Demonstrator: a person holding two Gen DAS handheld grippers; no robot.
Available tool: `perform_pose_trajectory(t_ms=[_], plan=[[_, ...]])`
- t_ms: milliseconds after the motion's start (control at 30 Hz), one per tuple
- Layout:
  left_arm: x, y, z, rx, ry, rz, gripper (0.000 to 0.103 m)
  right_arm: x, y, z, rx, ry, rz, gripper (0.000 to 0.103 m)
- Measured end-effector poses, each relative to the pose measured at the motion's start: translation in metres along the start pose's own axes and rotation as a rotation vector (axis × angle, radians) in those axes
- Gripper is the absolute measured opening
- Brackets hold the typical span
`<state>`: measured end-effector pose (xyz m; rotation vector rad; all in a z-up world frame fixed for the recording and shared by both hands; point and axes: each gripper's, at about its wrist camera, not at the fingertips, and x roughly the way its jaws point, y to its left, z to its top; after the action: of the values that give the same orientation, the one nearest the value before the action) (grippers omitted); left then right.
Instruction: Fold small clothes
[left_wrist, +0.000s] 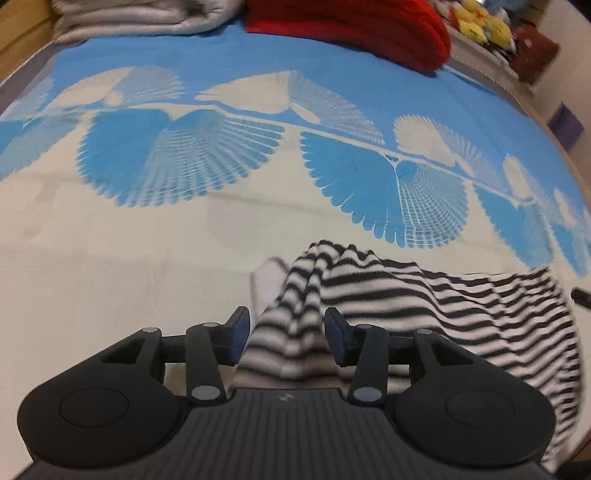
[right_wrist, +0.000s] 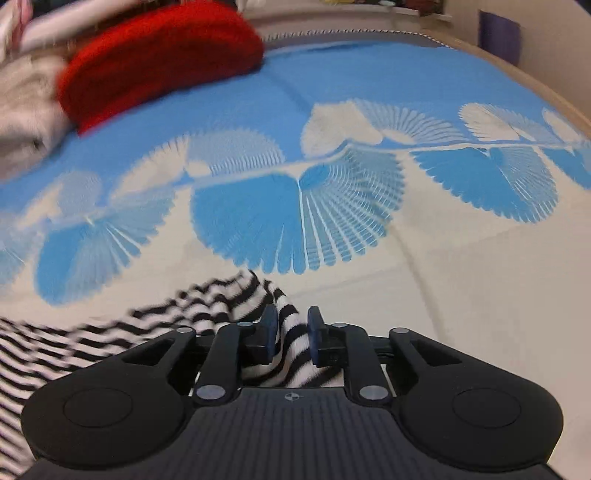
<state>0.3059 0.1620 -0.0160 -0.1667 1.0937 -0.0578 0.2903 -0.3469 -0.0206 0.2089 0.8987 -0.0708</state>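
Note:
A black-and-white striped garment (left_wrist: 424, 295) lies bunched on the bed, with a white piece (left_wrist: 269, 280) showing under its left edge. My left gripper (left_wrist: 286, 332) hangs over its left end. The jaws stand apart around a raised fold; a narrow gap shows beside the left pad (left_wrist: 240, 332), so nothing is pinched. In the right wrist view the garment (right_wrist: 207, 306) spreads off to the left. My right gripper (right_wrist: 291, 332) has its jaws close together on a raised fold at the garment's right end, and both pads touch the cloth.
The bedspread (left_wrist: 147, 258) is cream near me and blue with white fan shapes farther off. A red knit item (left_wrist: 351, 26) and a grey folded blanket (left_wrist: 140, 18) lie at the far side. Soft toys (left_wrist: 480, 18) sit on a ledge beyond the bed.

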Motion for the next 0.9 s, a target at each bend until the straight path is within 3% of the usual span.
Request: perform_pose_trajectory(t_ms=[133, 233, 333, 467, 567, 700, 733, 767, 833, 867, 900], plan=[[-0.064, 0.014, -0.024, -0.013, -0.038, -0.090, 0.052, -0.053, -0.027, -0.005, 0.047, -0.031, 0.046, 0.026], [-0.082, 0.025, -0.053, -0.019, -0.014, -0.100, 0.054, -0.081, -0.044, -0.021, 0.064, -0.008, 0.081, 0.036], [-0.076, 0.040, -0.082, -0.063, 0.012, -0.038, 0.054, -0.088, -0.061, -0.048, 0.071, 0.063, 0.096, 0.038], [-0.048, 0.066, -0.114, -0.209, 0.181, -0.094, 0.051, -0.078, -0.072, -0.082, 0.085, 0.220, 0.121, 0.038], [-0.046, 0.064, -0.115, -0.142, 0.180, -0.090, 0.052, -0.080, -0.071, -0.095, 0.042, 0.249, 0.119, 0.038], [-0.040, 0.066, -0.121, -0.141, 0.220, -0.119, 0.050, -0.077, -0.067, -0.108, -0.053, 0.287, 0.077, 0.038], [-0.040, 0.064, -0.121, -0.124, 0.213, -0.134, 0.039, -0.077, -0.068, -0.110, -0.050, 0.301, 0.072, 0.038], [-0.041, 0.062, -0.122, -0.105, 0.207, -0.152, 0.021, -0.076, -0.069, -0.110, -0.042, 0.307, 0.072, 0.034], [-0.044, 0.063, -0.121, -0.077, 0.184, -0.152, 0.000, -0.080, -0.069, -0.112, -0.042, 0.297, 0.085, 0.011], [-0.050, 0.064, -0.122, -0.074, 0.149, -0.143, 0.000, -0.084, -0.068, -0.112, -0.052, 0.278, 0.081, 0.004], [-0.059, 0.068, -0.121, -0.088, 0.106, -0.151, 0.000, -0.090, -0.069, -0.110, -0.056, 0.239, 0.072, 0.004]])
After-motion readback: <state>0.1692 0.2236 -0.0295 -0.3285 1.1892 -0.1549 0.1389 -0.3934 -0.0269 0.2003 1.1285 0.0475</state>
